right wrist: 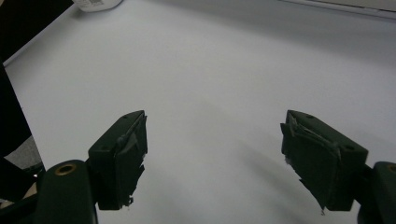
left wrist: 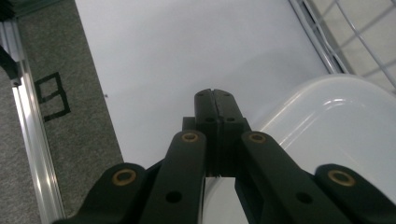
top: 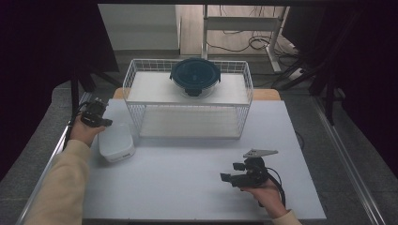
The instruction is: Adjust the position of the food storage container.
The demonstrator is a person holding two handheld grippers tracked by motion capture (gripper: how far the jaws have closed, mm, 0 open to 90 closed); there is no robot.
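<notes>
My left gripper is at the table's left side, jaws shut flat together with nothing visible between them. Its tip hangs just over the far left corner of a white rectangular lidded box; whether it touches the box I cannot tell. My right gripper is held low over the white table near the front right. It is open, with bare tabletop between its jaws. A bit of the white box shows at the top left of the right gripper view.
A white wire rack with two shelves stands at the back middle. A round clear container with a dark blue lid sits on its top shelf. The table's left metal edge runs beside grey floor.
</notes>
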